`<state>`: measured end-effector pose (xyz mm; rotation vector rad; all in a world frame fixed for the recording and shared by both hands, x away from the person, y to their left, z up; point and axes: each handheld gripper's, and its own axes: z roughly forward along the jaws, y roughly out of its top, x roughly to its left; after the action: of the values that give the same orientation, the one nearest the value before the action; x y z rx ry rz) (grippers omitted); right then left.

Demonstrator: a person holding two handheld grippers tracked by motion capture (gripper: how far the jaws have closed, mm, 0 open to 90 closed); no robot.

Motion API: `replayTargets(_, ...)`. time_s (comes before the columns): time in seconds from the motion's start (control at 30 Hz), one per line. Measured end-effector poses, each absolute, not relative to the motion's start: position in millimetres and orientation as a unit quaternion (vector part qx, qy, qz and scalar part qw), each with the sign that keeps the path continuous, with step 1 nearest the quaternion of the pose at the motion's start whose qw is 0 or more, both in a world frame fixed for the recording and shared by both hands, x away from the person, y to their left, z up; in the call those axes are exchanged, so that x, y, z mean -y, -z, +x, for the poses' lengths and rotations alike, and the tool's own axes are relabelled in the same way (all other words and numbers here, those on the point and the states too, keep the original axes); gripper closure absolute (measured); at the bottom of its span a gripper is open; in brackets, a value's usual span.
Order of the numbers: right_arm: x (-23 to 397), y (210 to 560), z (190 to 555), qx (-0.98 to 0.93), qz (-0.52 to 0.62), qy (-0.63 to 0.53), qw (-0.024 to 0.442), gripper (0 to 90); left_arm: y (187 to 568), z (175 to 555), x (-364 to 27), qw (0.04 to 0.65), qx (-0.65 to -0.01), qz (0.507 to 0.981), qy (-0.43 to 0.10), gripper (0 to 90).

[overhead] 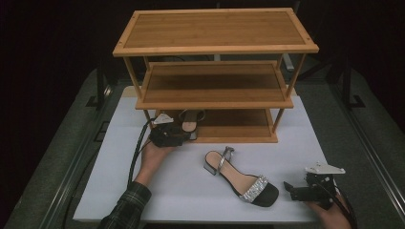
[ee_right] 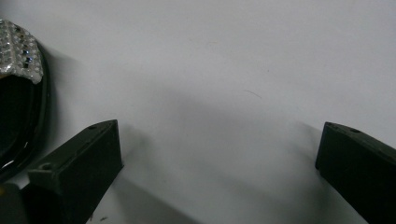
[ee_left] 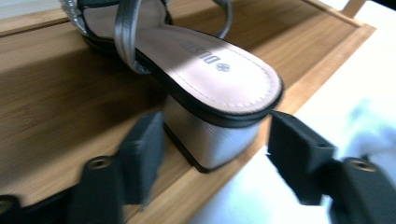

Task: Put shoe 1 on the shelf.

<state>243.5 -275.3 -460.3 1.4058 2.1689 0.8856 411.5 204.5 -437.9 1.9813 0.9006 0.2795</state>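
A silver-strapped block-heel sandal (overhead: pixel 190 123) lies on the bottom shelf of a bamboo rack (overhead: pixel 215 45). In the left gripper view its heel (ee_left: pixel 210 140) stands at the shelf's front edge. My left gripper (ee_left: pixel 215 144) is open, one jaw on each side of that heel with narrow gaps. In the high view the left gripper (overhead: pixel 186 135) sits at the shelf's left front. The matching sandal (overhead: pixel 241 177) lies on the white table (overhead: pixel 143 191), toe to the right. My right gripper (overhead: pixel 288 189) is open just right of that toe. Its rhinestone band (ee_right: pixel 16 53) shows left of my right gripper (ee_right: pixel 219 154).
The rack has three shelves; the middle shelf (overhead: pixel 215 83) and the top one are bare. Its legs (overhead: pixel 278 119) stand on the table's far half. Dark floor and metal rails (overhead: pixel 372 143) flank the table. A cable (overhead: pixel 136 152) trails from the left gripper.
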Motion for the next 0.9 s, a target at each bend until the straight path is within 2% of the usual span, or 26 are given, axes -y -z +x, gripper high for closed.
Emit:
replayTargets(0.07,275,460,244,-0.777,0.504,-0.317,0.203,0.0,437,410,-203,0.456,-0.355,0.808,-0.118,49.4)
replayTargets(0.17,275,460,244,-0.777,0.504,-0.317,0.203,0.0,437,409,-200,0.445,-0.338,0.817,-0.139,52.9)
replayTargets(0.9,275,460,244,-0.777,0.504,-0.317,0.203,0.0,439,419,-185,0.452,-0.343,0.812,-0.138,55.9)
